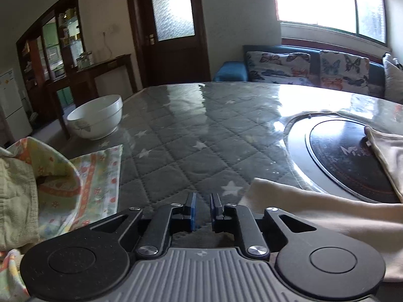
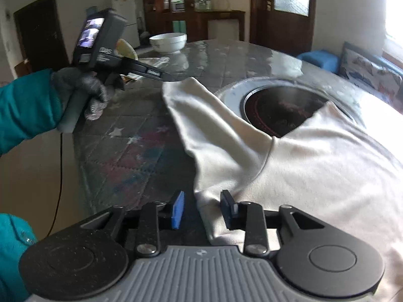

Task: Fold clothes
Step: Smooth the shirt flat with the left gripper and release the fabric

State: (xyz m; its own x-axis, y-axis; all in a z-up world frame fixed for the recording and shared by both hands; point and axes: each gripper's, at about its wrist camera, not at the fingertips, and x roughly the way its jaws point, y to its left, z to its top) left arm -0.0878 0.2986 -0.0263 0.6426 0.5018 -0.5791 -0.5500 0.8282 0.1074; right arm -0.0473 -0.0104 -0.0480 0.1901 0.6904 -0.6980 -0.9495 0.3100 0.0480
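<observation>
Lying between the right tool's (image 2: 202,209) parted pads, the cream garment (image 2: 302,171) runs off-frame (left tool (image 1: 203,207) empty, ajar).

— Where is the light from?
— Daylight through the window (image 1: 327,0), blown out white; glare streaks the glossy tabletop (image 1: 201,115).
— Sharpness?
— Fisheye bends the edges, corners go black, and the right wrist view looks soft, the gloved hand (image 2: 88,90) blurred.

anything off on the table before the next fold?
Yes: the cream garment lies partly over the round cooktop set into the table, one sleeve skirting its rim. Odd surface for folding. A patterned cloth pile sits crumpled at the left edge. White bowl upright, nothing spilled.
</observation>
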